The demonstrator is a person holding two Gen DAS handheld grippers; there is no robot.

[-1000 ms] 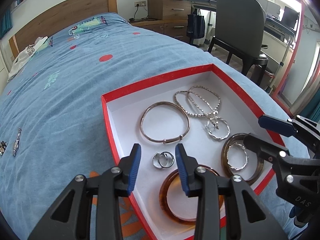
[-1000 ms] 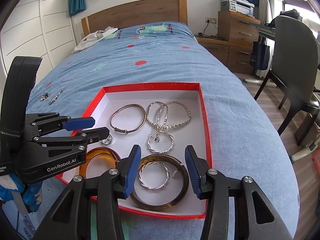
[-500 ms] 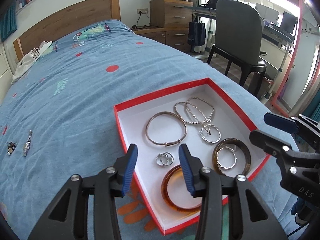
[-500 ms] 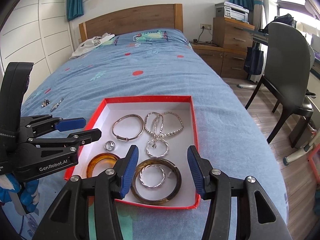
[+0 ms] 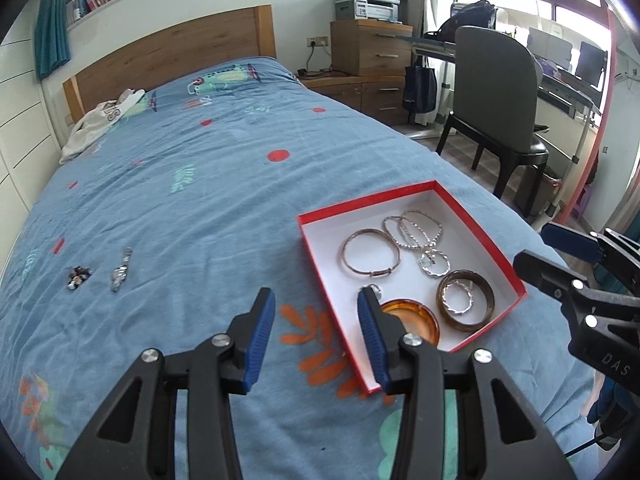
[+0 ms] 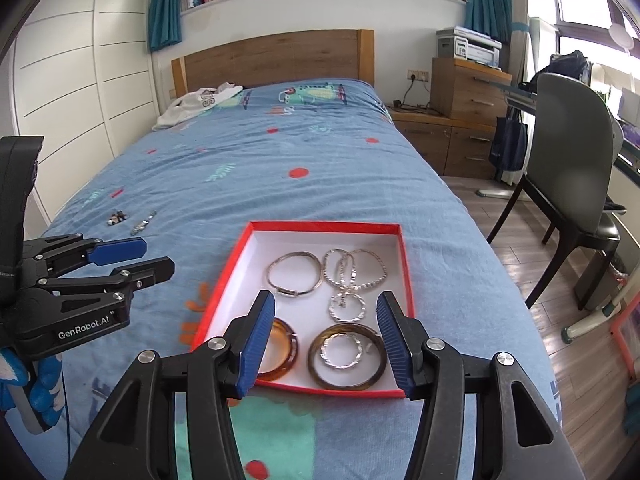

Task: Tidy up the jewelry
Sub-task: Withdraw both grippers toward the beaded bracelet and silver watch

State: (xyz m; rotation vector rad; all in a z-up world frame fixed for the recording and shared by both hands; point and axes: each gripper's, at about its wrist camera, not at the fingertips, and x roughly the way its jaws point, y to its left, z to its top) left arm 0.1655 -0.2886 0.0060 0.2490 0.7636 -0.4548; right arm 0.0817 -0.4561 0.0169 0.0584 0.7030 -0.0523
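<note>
A red box (image 5: 310, 245) (image 6: 408, 276) with a white floor lies on the blue bed. It holds a silver bangle (image 5: 370, 258) (image 6: 295, 274), bead bracelets (image 5: 420, 230) (image 6: 356, 268), an amber bangle (image 5: 412, 318) (image 6: 282, 350), a brown bangle (image 5: 466, 300) (image 6: 347, 356) with a silver ring inside, and small rings (image 5: 371, 289). A silver watch-like piece (image 5: 121, 270) (image 6: 143, 222) and a dark bead piece (image 5: 78, 276) (image 6: 116, 217) lie loose on the bed at the left. My left gripper (image 5: 316, 320) (image 6: 132, 258) is open and empty left of the box. My right gripper (image 6: 326, 328) (image 5: 536, 248) is open and empty above the box's near edge.
A white garment (image 6: 200, 102) lies near the wooden headboard (image 6: 276, 60). A dark chair (image 6: 572, 184), a desk and wooden drawers (image 6: 468, 88) with a printer stand to the right of the bed. White wardrobes (image 6: 80, 92) line the left wall.
Both grippers have pulled back and up from the box. The left one has shifted left, off the box and over the bed. The small rings it hovered over stay in the box.
</note>
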